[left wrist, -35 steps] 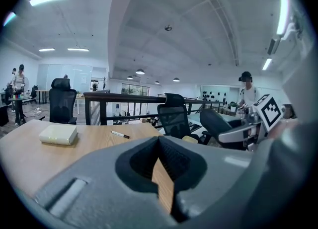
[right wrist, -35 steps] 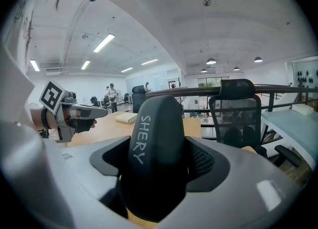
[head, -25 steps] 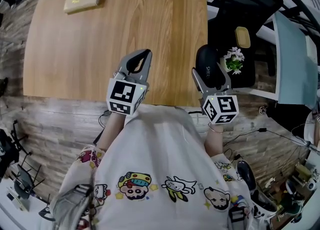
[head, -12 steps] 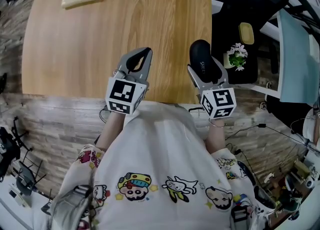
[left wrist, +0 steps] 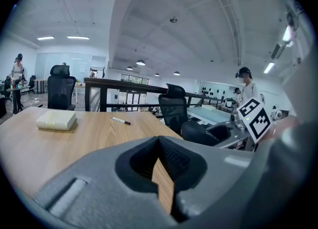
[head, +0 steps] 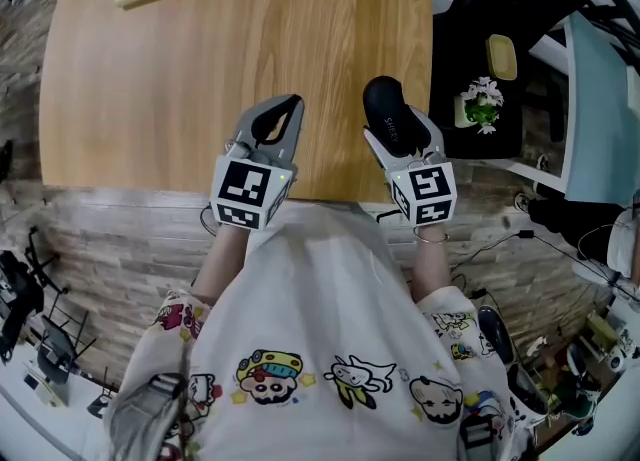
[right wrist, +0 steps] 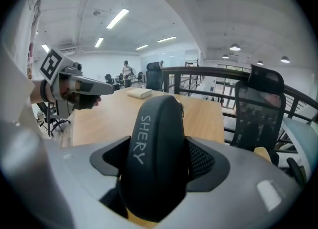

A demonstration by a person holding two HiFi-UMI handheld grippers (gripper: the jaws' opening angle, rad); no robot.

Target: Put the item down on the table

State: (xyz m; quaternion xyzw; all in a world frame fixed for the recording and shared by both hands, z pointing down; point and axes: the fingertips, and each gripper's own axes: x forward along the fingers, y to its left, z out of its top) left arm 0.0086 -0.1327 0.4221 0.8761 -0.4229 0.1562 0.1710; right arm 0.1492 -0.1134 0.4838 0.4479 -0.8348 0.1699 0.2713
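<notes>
We note the right gripper [head: 402, 139] clamped on the black case [head: 383, 107], held over the table's [head: 180, 79] near right corner. The left gripper [head: 278, 119] is closed and empty.

Matt black case [right wrist: 154, 158], smooth pale wood-grain table [head: 230, 59], matt grey plastic left gripper [left wrist: 159, 141]
</notes>
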